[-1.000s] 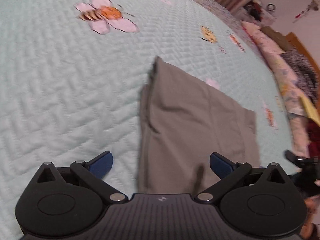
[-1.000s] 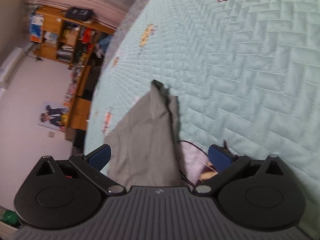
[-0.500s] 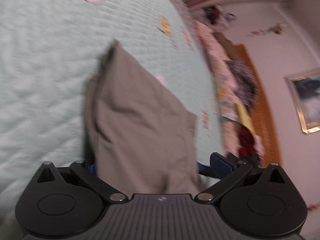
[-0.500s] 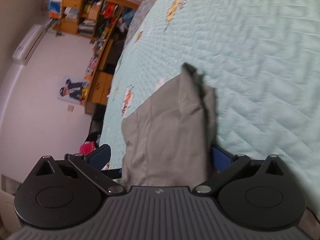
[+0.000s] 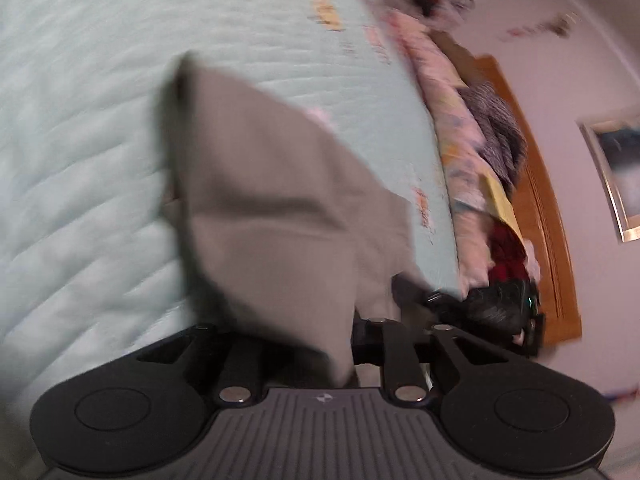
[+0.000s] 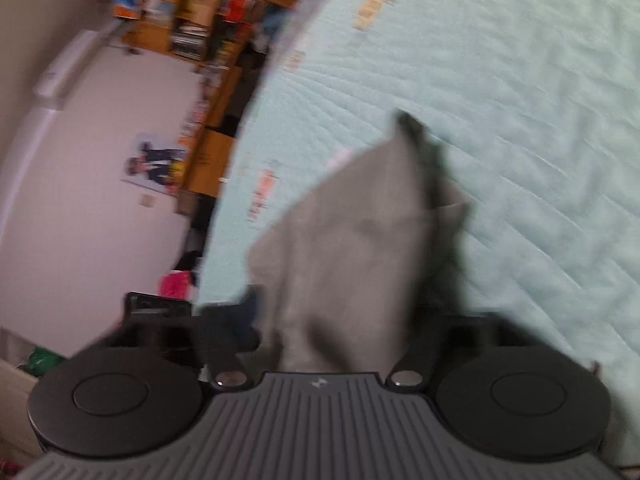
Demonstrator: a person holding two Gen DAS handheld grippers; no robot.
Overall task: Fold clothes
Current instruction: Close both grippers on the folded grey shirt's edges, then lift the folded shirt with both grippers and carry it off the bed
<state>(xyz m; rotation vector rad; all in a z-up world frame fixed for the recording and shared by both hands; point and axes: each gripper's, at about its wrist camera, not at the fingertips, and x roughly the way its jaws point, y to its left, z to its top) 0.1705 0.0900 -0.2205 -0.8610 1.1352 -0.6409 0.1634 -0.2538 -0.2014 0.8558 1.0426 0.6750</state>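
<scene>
A grey garment lies folded on the pale green quilted bed, its near edge lifted. My left gripper is shut on that near edge, and the cloth hides the fingertips. In the right wrist view the same grey garment rises off the bed into my right gripper, which is shut on it. The right gripper also shows as a dark blurred shape at the garment's right corner. The left gripper shows at the left of the right wrist view. Both views are motion-blurred.
Pillows and a heap of clothes line the bed's right side against a wooden headboard. A framed picture hangs on the wall. A wooden bookshelf, a poster and an air conditioner stand beyond the bed's left edge.
Both grippers moved onto the garment's near edge and went from open to shut on it. The edge has lifted off the quilt and both cameras have tilted up.
</scene>
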